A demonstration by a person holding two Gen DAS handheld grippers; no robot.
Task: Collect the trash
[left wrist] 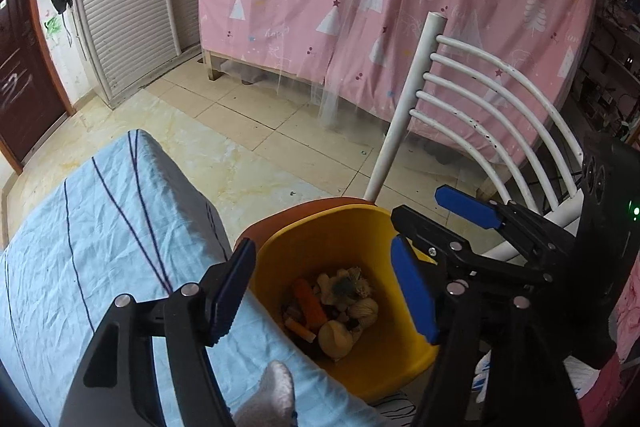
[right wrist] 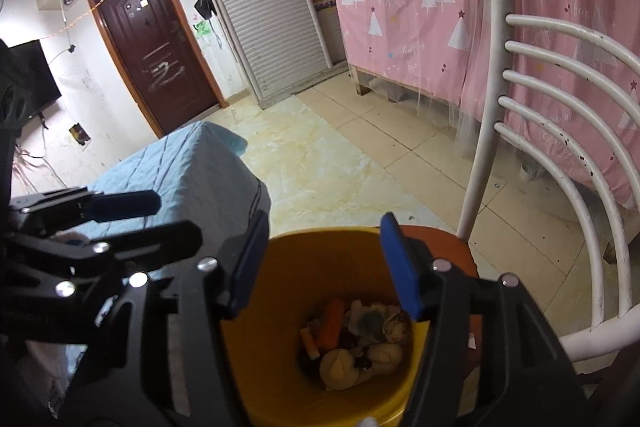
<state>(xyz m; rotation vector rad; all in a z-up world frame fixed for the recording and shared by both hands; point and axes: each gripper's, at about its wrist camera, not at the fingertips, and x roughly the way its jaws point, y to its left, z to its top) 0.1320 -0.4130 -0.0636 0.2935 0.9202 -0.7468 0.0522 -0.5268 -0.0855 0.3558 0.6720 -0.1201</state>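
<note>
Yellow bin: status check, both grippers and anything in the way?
Left gripper open, empty, over yellow bin. Right gripper open, empty, same spot. Trash lies in the bin bottom. White chair close beside; nothing blocks the mouth.

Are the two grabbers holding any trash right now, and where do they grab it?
No. The left gripper and right gripper are both open and empty above the yellow bin. The trash lies inside it.
</note>
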